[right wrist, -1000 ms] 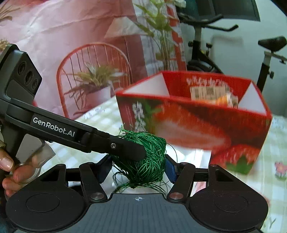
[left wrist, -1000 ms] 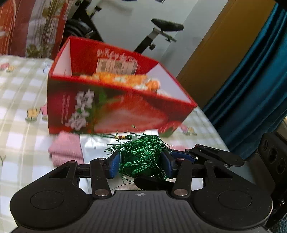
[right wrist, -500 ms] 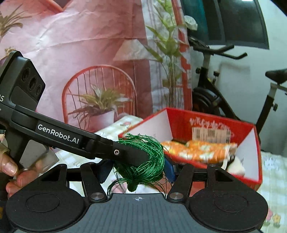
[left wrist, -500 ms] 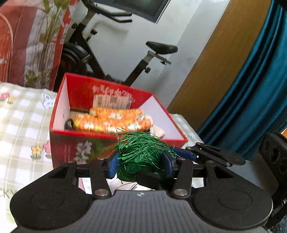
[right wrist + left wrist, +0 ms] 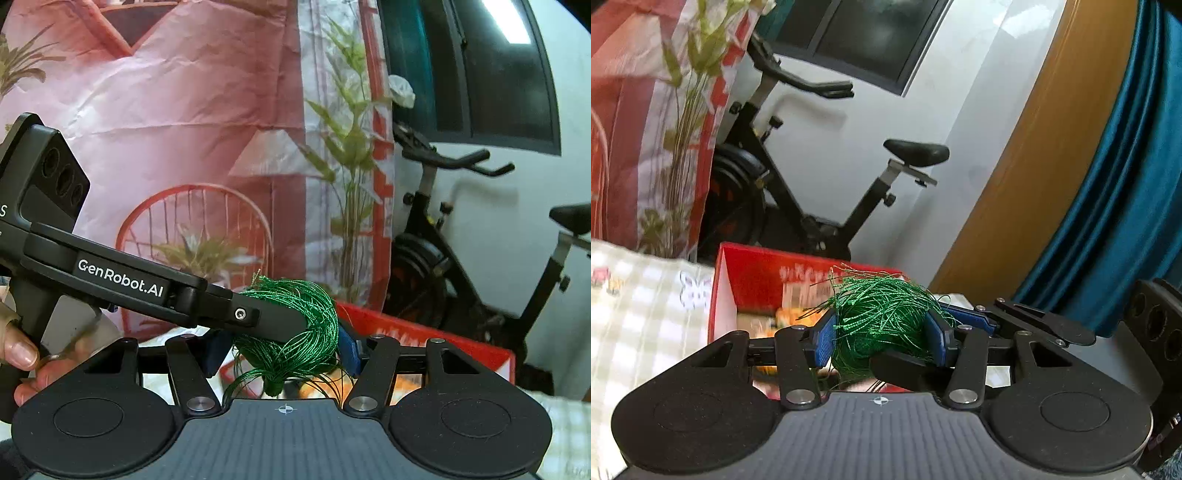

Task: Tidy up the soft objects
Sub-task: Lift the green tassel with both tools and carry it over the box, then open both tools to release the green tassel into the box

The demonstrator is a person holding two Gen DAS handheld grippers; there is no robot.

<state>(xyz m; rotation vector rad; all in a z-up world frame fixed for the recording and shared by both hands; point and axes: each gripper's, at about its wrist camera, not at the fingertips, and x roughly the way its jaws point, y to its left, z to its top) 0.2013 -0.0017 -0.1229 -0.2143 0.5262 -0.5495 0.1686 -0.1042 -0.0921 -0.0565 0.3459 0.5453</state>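
Checked tablecloth (image 5: 646, 314), exercise bike behind. Both grippers, left gripper (image 5: 881, 334) and right gripper (image 5: 282, 349), pinch one green tangled thread bundle (image 5: 882, 317), held above the open red cardboard box (image 5: 757, 280); box interior lies directly below-forward.

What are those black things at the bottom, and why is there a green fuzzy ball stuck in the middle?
Those black things are grabbing tools, not a robot. A person holds one in each hand, and each tool has a little camera looking out over its jaws. So one picture comes from the left gripper and the other from the right gripper.

The green ball is a bundle of shiny green thread. Both tools pinch it at once, each with its blue jaws closed on its sides, so it shows in both pictures.

Just behind and below it is a red box with something orange inside, standing on a checked cloth. Behind that is an exercise bike. You can also see the person's hand on the other tool's handle.
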